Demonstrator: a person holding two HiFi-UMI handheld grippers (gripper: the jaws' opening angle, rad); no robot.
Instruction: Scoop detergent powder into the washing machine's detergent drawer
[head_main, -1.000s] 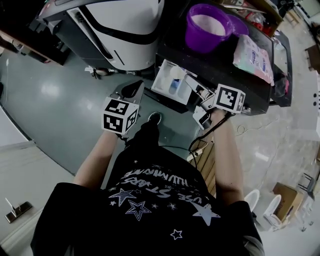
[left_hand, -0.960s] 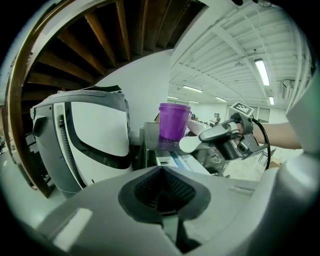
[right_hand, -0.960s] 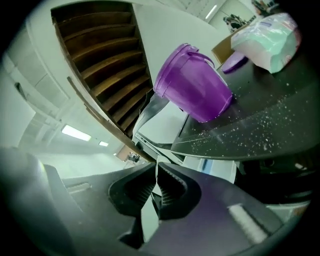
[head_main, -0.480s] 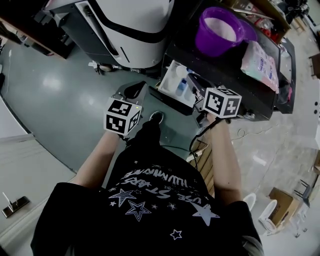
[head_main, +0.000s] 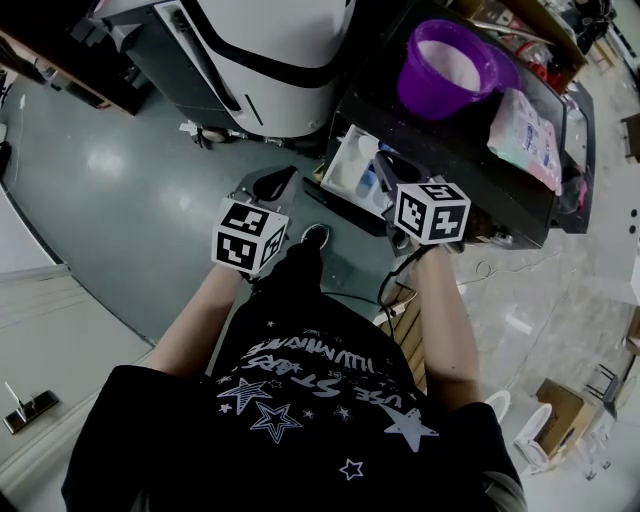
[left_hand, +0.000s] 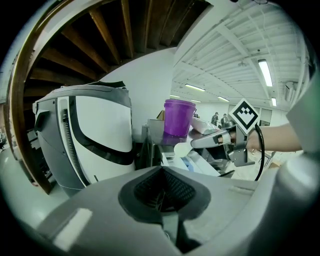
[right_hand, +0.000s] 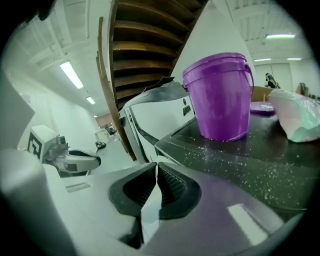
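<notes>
**Detergent drawer** (head_main: 340, 168): stands open at the machine's front, just below the dark surface (right_hand: 240, 165), which is speckled with spilt grains.

**White scoop** (left_hand: 182, 149): hangs just above the drawer with its bowl over the compartments. Whether it carries powder cannot be told.

**Right tongs** (right_hand: 154, 167): clamped on the scoop's thin handle. The bowl sits ahead of the tips, probably so powder can be tipped in without the tongs touching the drawer.

**Purple bucket** (head_main: 450, 62): holds white powder and stands on the surface behind the drawer, within easy reach for another scoop. A soft packet (head_main: 522, 122) lies farther from the drawer.

**Left tongs** (left_hand: 161, 172): pressed together on nothing, left of the drawer and well apart from it.
</notes>
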